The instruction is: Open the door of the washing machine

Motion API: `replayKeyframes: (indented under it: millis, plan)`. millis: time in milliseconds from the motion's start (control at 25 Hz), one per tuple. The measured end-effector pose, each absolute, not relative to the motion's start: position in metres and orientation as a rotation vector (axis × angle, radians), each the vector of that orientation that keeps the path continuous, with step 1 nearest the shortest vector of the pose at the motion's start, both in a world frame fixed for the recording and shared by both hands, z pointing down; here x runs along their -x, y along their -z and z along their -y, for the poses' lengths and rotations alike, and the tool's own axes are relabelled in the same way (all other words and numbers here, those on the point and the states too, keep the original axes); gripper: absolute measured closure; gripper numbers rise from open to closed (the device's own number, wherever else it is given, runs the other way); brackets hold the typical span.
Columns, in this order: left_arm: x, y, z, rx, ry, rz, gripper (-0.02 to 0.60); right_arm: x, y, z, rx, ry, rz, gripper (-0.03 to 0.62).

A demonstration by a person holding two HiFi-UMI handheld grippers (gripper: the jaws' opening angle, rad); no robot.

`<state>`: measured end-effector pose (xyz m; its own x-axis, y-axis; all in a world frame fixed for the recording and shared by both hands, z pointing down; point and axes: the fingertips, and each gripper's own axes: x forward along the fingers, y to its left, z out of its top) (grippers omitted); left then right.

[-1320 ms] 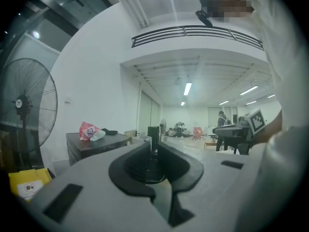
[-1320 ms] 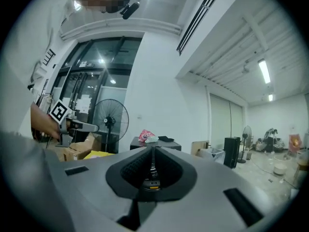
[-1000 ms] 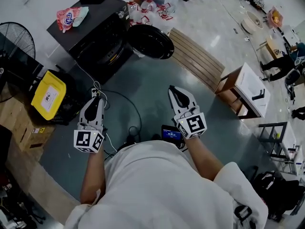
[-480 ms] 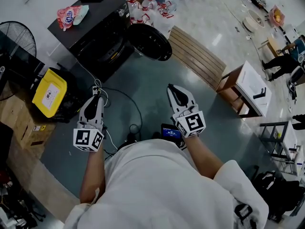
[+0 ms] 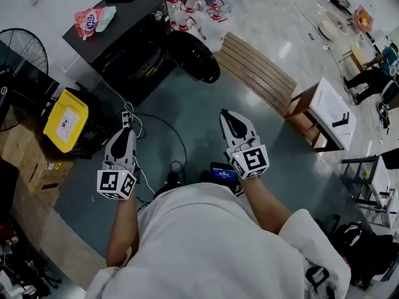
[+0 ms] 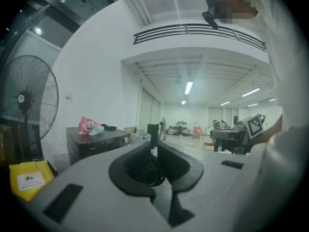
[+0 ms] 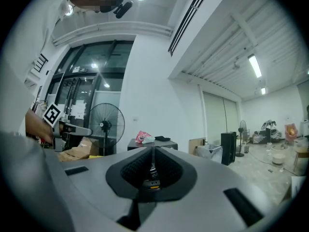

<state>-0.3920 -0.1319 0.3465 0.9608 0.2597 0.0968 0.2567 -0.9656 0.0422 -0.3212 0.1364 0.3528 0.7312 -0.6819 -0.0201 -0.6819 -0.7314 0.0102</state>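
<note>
The black washing machine (image 5: 124, 36) stands at the upper left of the head view, with its round dark door (image 5: 196, 56) swung out to the right, away from the drum opening. My left gripper (image 5: 126, 131) is shut and empty, held over the grey floor well short of the machine. My right gripper (image 5: 228, 117) is beside it, also shut with nothing in it, and points toward the door from a distance. In the left gripper view the machine (image 6: 94, 141) sits far beyond the left gripper (image 6: 155, 149). The right gripper (image 7: 152, 151) shows the machine (image 7: 166, 143) far off behind its closed tips.
A red-and-white bag (image 5: 93, 20) lies on the machine's top. A yellow box (image 5: 64, 122), a fan (image 5: 25, 48) and cardboard boxes (image 5: 25, 161) stand at the left. Cables (image 5: 156, 129) run over the floor. A slatted wooden bench (image 5: 255, 73) and a white-topped table (image 5: 324, 114) are at the right.
The round door looks narrower than a second ago, as if it has swung a little further. Both grippers have stayed where they were, still shut.
</note>
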Motion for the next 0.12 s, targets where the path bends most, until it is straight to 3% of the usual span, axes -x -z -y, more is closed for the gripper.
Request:
replayKeyframes:
  millis: [120]
  plan:
    - [0.3938,-0.3476,0.1295,-3.078,-0.158,-0.393,0.532,0.3225,-0.3537,-0.1413,-2.923,0.036,1.146,0.554]
